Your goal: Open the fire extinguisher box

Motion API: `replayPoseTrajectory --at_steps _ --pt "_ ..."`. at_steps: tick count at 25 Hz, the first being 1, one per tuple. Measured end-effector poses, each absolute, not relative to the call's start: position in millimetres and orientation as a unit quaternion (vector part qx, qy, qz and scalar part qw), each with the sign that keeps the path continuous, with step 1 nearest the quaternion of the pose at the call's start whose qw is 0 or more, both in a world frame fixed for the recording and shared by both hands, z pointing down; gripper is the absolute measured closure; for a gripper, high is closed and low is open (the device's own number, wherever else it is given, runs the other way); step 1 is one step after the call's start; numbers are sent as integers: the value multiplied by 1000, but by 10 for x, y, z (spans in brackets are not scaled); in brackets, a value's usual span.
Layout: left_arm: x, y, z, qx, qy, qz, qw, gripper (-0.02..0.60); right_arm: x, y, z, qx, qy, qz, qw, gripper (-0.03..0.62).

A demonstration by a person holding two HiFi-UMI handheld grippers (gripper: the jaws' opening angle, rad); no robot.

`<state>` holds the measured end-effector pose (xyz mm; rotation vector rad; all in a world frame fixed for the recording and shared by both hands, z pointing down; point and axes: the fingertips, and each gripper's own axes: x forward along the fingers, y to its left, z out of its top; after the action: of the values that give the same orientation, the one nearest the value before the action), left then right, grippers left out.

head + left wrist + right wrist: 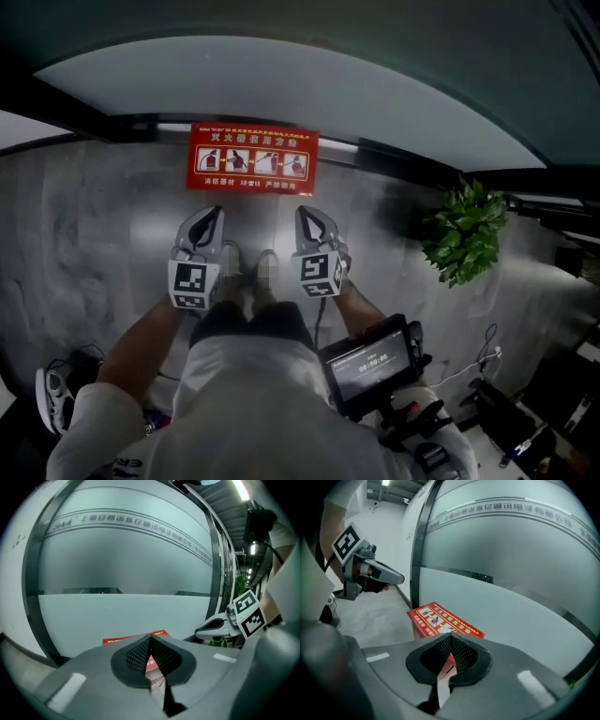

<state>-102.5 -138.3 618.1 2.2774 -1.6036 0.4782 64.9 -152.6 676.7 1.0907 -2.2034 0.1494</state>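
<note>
My left gripper (pixel 216 214), jaws together on nothing, my right gripper (pixel 304 214) likewise closed, empty, both clear of the red rectangular fire extinguisher box (pixel 251 157) at the far edge of the grey floor (pixel 94 244)

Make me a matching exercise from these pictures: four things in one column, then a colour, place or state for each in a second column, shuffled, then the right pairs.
Column one:
1. fire extinguisher box
2. plant
3. left gripper
4. screen

Column two:
A. green, at the head view's right
B. jaws together, nothing between them
C. red, closed, against the glass wall
D. dark with lit digits, at the head view's bottom right

Pairs: 1-C; 2-A; 3-B; 4-D
</note>
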Motion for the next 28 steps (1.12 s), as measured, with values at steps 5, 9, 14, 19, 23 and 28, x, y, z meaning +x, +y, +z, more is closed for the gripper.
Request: replayPoseTrajectory --at_steps 5,9,14,19,23,28 --pt "-1040 -1453 6526 793 -554 185 172 580 766 -1655 7208 416 -829 36 373 579" --pt "-1040 -1445 6756 790 -551 195 183 580 887 -1722 7546 405 -814 2 416 548" --pt "-1064 -1437 6983 784 -552 204 196 580 927 -1794 7858 367 -802 -63 467 422" --pt "-1058 -1413 7167 780 -554 205 205 580 826 -1753 8123 293 -776 -204 520 361" --pt "-1069 -1381 7247 776 -560 201 211 580 799 -1796 8304 271 -749 -265 544 356" --pt "-1152 -1361 7344 768 -568 203 215 580 841 -1926 8448 281 -722 -280 566 391"
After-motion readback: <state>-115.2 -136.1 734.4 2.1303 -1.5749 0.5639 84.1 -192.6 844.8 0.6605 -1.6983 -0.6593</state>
